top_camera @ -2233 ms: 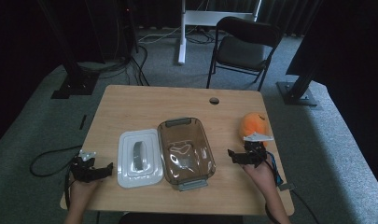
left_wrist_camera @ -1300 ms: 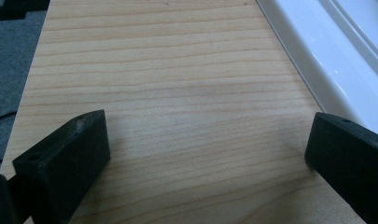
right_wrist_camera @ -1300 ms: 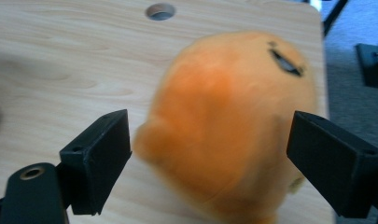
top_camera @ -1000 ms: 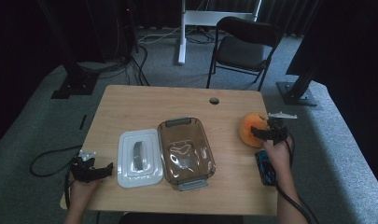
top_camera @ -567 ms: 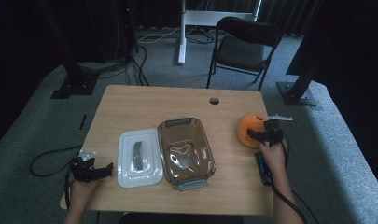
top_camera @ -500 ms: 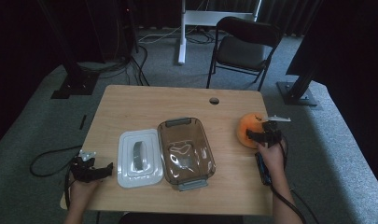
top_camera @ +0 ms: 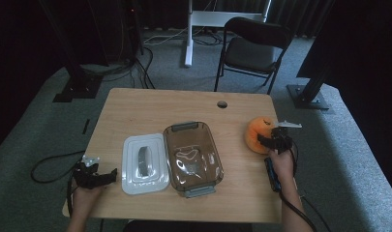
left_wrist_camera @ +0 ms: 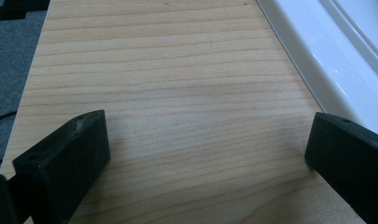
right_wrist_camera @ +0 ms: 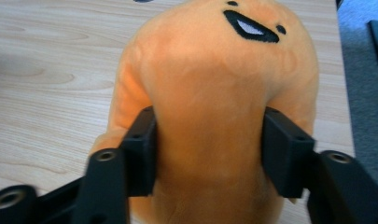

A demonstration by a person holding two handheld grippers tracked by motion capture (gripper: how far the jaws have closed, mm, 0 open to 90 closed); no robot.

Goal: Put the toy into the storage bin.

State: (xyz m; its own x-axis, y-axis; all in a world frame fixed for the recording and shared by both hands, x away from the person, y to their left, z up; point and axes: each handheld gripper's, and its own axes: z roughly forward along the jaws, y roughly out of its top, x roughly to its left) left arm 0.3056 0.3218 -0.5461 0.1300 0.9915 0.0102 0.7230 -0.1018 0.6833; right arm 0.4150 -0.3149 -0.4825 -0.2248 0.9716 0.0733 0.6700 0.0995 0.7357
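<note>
Right tongs have just been closing and now pinch the orange plush, pads sunk into its sides. The plush sits at the right edge of the worktop, well right of the open tub; any transfer runs leftward. Right hand reaches in low from behind it. Left tongs rest wide, empty, beside the lid.
</note>
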